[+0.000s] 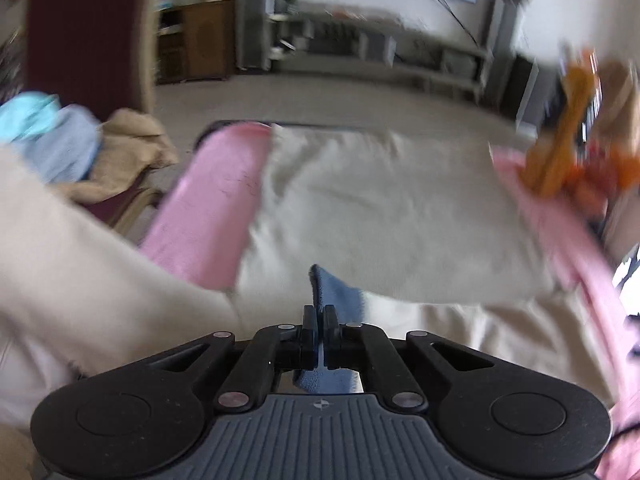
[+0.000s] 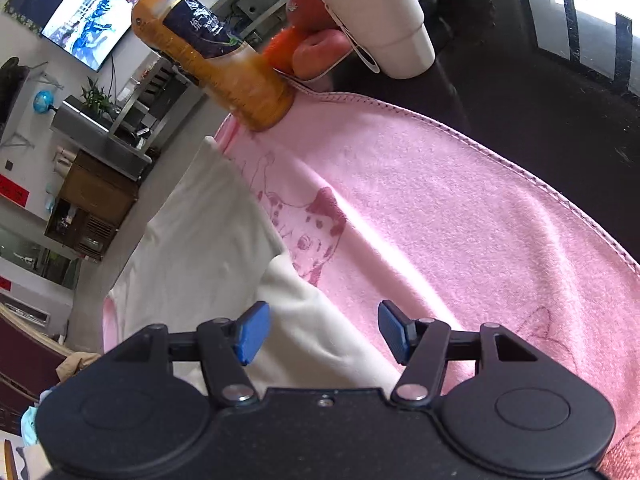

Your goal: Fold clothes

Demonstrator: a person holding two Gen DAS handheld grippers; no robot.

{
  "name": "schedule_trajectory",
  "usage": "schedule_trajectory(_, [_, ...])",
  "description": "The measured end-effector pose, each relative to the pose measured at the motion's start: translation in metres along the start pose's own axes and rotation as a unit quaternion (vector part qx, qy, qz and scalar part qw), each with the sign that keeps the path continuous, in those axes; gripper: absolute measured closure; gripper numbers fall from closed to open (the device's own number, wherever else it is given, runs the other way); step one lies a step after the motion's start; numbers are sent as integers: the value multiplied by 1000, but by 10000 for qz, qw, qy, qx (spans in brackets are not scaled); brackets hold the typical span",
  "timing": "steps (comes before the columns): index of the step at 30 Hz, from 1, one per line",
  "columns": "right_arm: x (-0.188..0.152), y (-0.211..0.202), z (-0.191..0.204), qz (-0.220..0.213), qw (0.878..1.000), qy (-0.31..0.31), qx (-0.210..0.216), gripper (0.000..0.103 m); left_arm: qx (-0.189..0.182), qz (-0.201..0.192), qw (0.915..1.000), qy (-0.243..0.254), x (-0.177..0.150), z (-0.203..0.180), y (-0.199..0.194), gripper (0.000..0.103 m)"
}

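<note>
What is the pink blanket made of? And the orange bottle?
The pink blanket looks like soft fleece: fuzzy matte nap, stitched edge, printed spotted dog. The orange bottle looks like clear glossy plastic, its drink showing through, with a dark label; glass cannot be excluded.

We're looking at a fluffy pink fleece blanket (image 2: 440,208) with a stitched hem, matt and soft, printed with a faint spotted dog. On it lies a smooth cream cloth garment (image 2: 208,240). The glossy black table (image 2: 560,92) mirrors the light. The right tongs (image 2: 323,332) show ribbed blue rubbery pads (image 2: 252,328) on matt black plastic arms.
</note>
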State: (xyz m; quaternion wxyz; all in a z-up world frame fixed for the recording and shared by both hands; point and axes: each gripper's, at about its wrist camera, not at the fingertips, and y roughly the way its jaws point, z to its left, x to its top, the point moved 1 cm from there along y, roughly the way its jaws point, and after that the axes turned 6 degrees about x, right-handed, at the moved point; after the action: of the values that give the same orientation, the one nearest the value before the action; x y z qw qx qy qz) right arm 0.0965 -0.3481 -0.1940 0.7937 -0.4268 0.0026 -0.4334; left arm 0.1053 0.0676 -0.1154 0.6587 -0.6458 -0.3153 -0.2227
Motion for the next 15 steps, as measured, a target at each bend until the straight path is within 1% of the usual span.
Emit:
schedule_trajectory(1, [-1, 0, 0, 9, 10000, -52, -34, 45, 20, 3, 10000, -95, -1, 6, -3, 102])
schedule_trajectory(3, [-2, 0, 2, 25, 9998, -156, -85, 44, 161, 95, 9997, -129, -3, 12, -1, 102])
schedule_trajectory(5, [-3, 3, 6, 68, 9997, -232, -14, 44, 461, 344, 9983, -17, -5, 10, 14, 102])
schedule_trajectory(6, [-5, 4, 10, 84, 9995, -304, 46, 47, 660, 469, 9967, 63, -8, 9, 21, 102])
schedule_trajectory(7, [-6, 5, 14, 75, 9991, -415, 79, 50, 858, 593, 9944, 143, -10, 7, 28, 103])
schedule_trajectory(9, [-10, 5, 27, -25, 9967, -808, 49, 72, 1087, 699, 9914, 229, -13, 8, 33, 103])
schedule_trajectory(11, [-14, 6, 37, -102, 9931, -1168, -26, 73, 1259, 755, 9887, 288, -15, 10, 36, 103])
schedule_trajectory(12, [-16, 8, 41, -67, 9916, -1288, -20, 73, 1345, 782, 9873, 318, -16, 11, 38, 103])
schedule_trajectory(14, [-19, 12, 45, 50, 9906, -1369, -3, 73, 1516, 838, 9842, 378, -18, 13, 41, 103])
schedule_trajectory(15, [-20, 14, 45, 118, 9907, -1357, 6, 73, 1526, 845, 9840, 370, -19, 14, 41, 103])
